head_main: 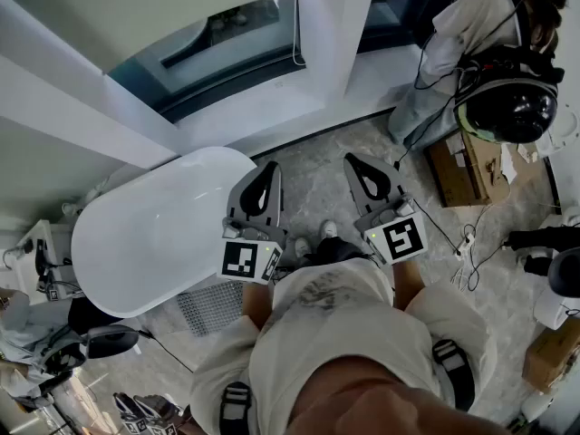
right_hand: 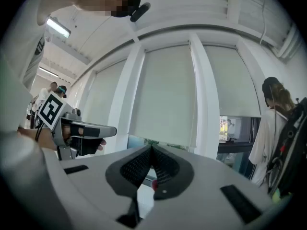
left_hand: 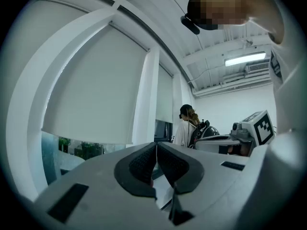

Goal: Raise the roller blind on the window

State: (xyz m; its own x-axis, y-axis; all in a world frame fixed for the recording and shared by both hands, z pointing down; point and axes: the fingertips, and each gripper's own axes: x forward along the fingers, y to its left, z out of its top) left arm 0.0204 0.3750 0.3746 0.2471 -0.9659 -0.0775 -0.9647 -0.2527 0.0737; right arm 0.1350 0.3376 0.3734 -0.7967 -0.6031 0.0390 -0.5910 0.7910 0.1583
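With the left gripper (head_main: pixel 268 172) and right gripper (head_main: pixel 360 163) both clenched empty, grabbing the pull cord (head_main: pixel 296 34) at 12 o'clock could've flopped.

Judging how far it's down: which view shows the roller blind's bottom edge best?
The right gripper view: the roller blind shows squarely, its whole bottom edge above bare glass. The left gripper view shows it obliquely; the head view only its lower part, slanted.

Roller blind (left_hand: pixel 91 95) cream – floor (head_main: pixel 317 184) grey; left marker cube (head_main: pixel 246 261) blk/wht squares.
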